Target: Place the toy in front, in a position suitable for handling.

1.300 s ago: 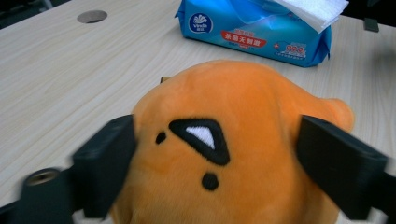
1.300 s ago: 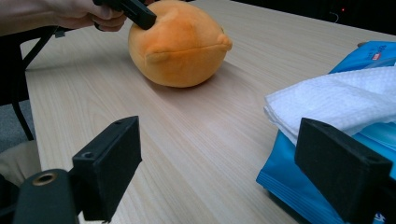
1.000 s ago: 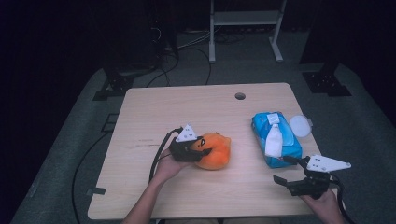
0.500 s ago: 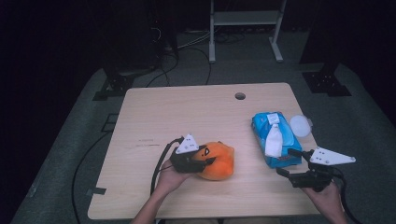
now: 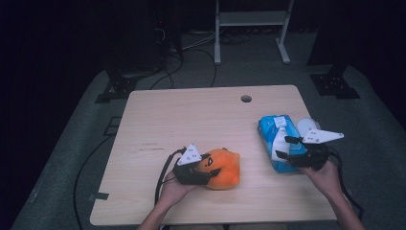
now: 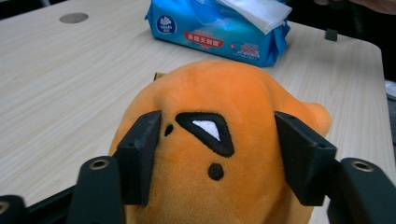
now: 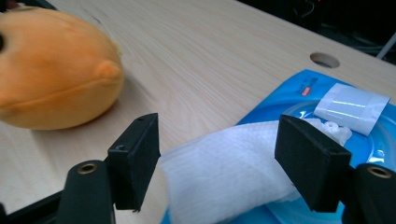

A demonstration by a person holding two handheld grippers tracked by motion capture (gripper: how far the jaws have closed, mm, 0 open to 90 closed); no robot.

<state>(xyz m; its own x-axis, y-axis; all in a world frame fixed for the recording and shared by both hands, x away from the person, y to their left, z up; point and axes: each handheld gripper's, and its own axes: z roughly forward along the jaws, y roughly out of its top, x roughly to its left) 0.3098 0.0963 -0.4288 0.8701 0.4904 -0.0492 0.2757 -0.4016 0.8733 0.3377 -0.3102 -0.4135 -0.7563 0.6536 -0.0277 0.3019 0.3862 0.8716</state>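
A: High view. Left hand-held gripper (image 5: 209,171) at the orange plush toy (image 5: 221,167), near the front edge of the worktop (image 5: 191,115). Right hand-held gripper (image 5: 283,147) over the blue wipes pack (image 5: 276,142) at the right side.

B: Left gripper view. Jaws have just been easing open; they flank the plush toy (image 6: 219,154), left pad against the fur, right pad looks barely touching. Grip slackened, I'd say released. Risk: the soft toy rolls or sags aside as the pads let go.

A: Right gripper view. Jaws have just been closing, a white wipe (image 7: 224,179) between them, pads not yet on it. Unclenched. Risk: a thin pinch slips, or the whole wipes pack (image 7: 299,98) lifts with the sheet.
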